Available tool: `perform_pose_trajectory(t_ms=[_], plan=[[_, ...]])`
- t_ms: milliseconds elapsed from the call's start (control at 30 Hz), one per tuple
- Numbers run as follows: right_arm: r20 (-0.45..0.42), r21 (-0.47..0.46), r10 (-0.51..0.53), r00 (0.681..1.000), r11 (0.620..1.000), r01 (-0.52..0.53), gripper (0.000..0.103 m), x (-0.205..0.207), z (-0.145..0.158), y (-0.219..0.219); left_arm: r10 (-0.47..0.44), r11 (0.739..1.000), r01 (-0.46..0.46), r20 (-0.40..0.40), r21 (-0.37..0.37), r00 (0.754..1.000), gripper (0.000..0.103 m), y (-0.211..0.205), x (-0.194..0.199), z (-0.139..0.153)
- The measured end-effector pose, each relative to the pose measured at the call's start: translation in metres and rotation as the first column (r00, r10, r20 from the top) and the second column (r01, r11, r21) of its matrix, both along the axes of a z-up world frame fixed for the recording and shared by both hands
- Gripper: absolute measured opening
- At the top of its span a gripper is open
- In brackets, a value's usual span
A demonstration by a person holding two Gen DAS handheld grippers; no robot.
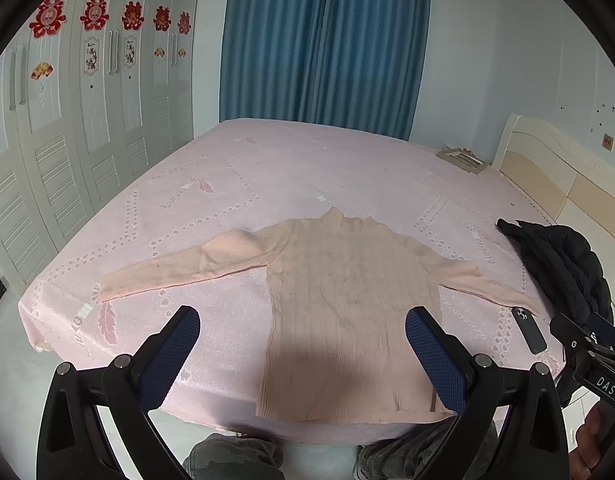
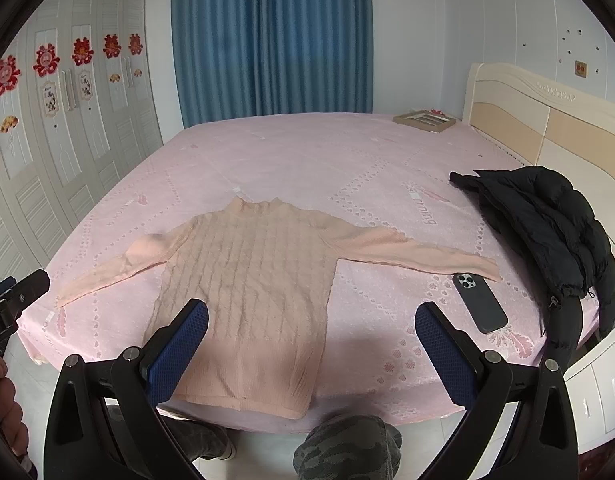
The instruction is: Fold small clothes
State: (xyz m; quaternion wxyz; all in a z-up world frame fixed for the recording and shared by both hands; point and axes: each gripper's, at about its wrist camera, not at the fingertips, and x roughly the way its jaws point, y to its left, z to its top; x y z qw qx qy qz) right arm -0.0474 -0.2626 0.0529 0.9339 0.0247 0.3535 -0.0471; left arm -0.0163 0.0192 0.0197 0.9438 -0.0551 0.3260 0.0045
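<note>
Both grippers' jaws gape above the flat sweater (image 1: 347, 312)

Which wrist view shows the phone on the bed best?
The right wrist view: the phone lies whole, camera lenses visible, beside the sweater cuff. The left wrist view shows it small at the frame's edge, foreshortened.

Black jacket (image 2: 547, 224) heaped at right edge of bed (image 2: 307, 152), near headboard (image 2: 547, 120). Dark phone (image 2: 480, 303) lies face down on the pink sheet just beside the jacket; flat box (image 2: 424, 120) sits at the far corner. Blue curtain (image 2: 267, 40) behind bed; white wardrobe (image 1: 67, 140) with red paper cutouts (image 1: 94, 14) at left.
</note>
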Motion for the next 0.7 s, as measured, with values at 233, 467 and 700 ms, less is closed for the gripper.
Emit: perform_pose_trajectory(t_ms=[233, 467, 700], plan=[[0.000, 0.002, 0.012, 1.000, 1.000, -0.012, 0.101, 0.007, -0.002, 0.007, -0.024, 0.999, 0.025, 0.046, -0.030, 0.999, 0.103, 0.005, 0.000, -0.001], [-0.016, 0.015, 0.049, 0.999, 0.999, -0.048, 0.101, 0.023, -0.020, 0.016, -0.006, 0.999, 0.008, 0.036, -0.035, 0.999, 0.103, 0.019, 0.018, -0.027], [-0.060, 0.016, 0.135, 0.989, 0.991, -0.135, 0.101, 0.050, -0.069, 0.042, 0.061, 0.990, -0.068, -0.061, -0.122, 0.996, 0.099, 0.063, 0.050, -0.092]])
